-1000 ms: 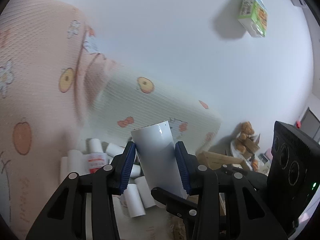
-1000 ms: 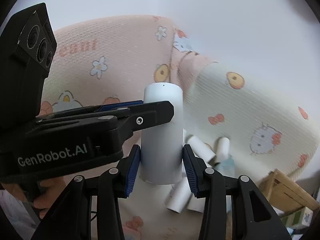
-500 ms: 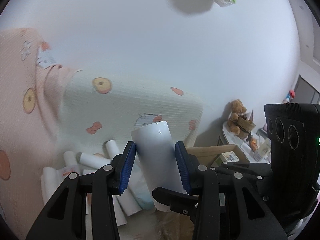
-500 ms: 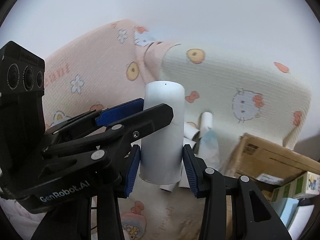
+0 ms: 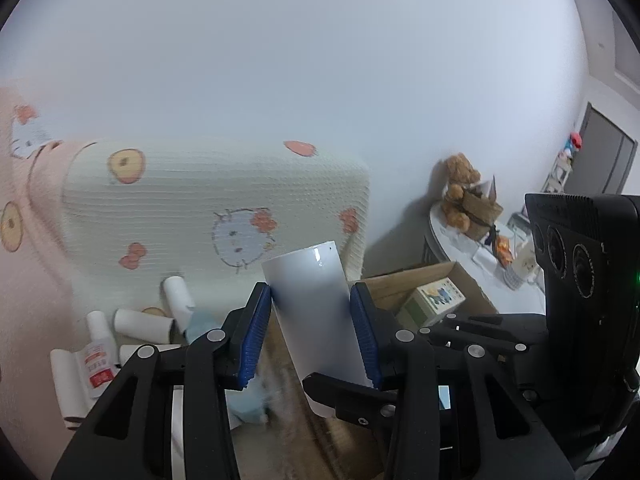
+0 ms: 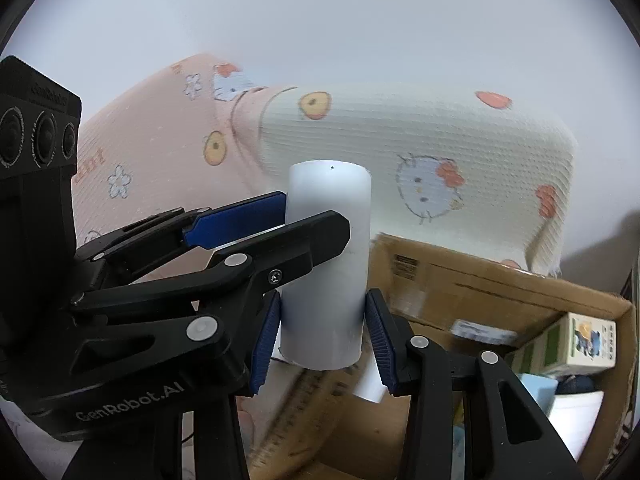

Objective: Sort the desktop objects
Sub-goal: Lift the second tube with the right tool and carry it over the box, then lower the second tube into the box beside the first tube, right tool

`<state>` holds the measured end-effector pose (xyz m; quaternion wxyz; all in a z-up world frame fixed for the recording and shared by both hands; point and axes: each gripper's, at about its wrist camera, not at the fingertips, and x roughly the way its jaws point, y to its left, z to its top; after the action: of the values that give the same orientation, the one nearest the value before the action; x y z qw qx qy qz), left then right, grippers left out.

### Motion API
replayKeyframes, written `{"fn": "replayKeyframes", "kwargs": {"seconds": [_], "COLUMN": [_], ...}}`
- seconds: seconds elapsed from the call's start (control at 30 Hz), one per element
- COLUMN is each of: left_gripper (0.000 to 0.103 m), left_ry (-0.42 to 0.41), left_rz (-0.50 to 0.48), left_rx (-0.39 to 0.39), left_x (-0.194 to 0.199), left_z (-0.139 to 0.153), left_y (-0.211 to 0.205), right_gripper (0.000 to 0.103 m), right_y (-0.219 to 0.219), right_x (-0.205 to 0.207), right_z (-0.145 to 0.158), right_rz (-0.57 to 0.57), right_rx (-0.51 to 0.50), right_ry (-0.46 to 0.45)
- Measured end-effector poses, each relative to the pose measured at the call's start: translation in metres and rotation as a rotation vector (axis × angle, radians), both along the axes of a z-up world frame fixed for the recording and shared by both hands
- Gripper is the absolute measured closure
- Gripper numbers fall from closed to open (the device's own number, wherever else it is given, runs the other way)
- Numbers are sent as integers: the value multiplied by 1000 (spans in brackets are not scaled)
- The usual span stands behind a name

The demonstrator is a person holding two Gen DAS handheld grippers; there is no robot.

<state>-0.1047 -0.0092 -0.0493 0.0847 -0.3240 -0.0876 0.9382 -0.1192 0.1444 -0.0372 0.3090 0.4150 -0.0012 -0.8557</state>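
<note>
Tightly between both grippers, white cylinder point(image 5: 316, 312).

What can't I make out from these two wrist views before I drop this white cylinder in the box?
- White cylinder: its bottom end is behind the left gripper and right gripper fingers in both views.
- Cardboard box: the floor is hidden by the right gripper in the right view and mostly cut off in the left view.
- Small bottle label: too small, blurred.
- Items beside the teddy bear: too small.
</note>
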Motion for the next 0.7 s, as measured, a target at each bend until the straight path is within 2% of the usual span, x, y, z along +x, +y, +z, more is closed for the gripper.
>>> {"fn": "replayKeyframes", "kwargs": {"seconds": [0.43,0.7], "left_gripper": [59,64], "left_ry": [-43,-199], "left_rz": [-121,-202], "left_rx": [-74,-110], "left_x": [-23,-54], "left_z": [-8,-36], "left_y": [60,80], "right_gripper": [63,63], "right_y": [49,68], "right_x": [-7,-22], "right_z": [-19,-49], "right_rz": [-102,-131], "right_rx": [20,41], "right_ry": [-37,-152]}}
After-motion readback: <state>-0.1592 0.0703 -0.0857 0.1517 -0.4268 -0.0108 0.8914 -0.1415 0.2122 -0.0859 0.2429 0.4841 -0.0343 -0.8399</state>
